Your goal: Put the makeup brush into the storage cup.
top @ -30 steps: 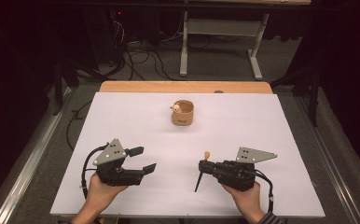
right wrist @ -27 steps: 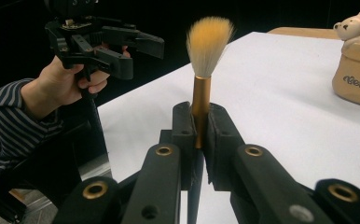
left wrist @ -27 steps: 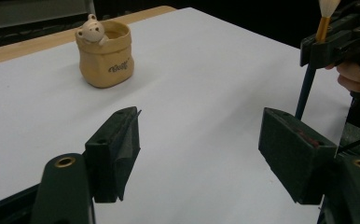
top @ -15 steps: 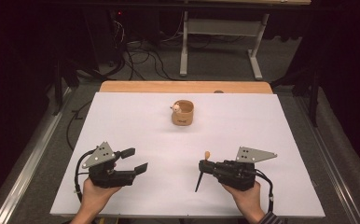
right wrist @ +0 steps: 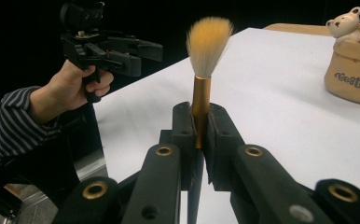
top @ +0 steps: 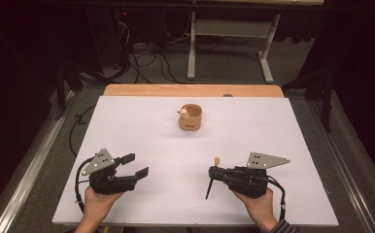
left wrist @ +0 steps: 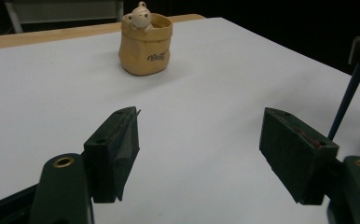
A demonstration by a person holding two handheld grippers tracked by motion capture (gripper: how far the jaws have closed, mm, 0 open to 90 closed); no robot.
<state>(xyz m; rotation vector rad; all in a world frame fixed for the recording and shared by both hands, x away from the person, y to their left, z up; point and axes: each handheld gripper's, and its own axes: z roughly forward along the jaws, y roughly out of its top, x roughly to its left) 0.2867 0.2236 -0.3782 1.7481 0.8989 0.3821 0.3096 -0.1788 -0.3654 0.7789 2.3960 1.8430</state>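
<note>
On the white table (top: 127,126) I see a tan pot (top: 191,117) well ahead. My right gripper (top: 213,177) clamps a brush (right wrist: 201,100) by its gold neck, bristles up. My left gripper (top: 134,166) hovers wide apart, holding nothing.

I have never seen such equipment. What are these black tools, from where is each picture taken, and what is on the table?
A person holds one hand tool in each hand; each tool has two black fingers. One camera looks down from above; two more ride on the tools. On the white table stands a tan pot with a little bear on its rim. The left gripper is open, with nothing between its fingers. The right gripper is shut on a brush, bristles up.
</note>
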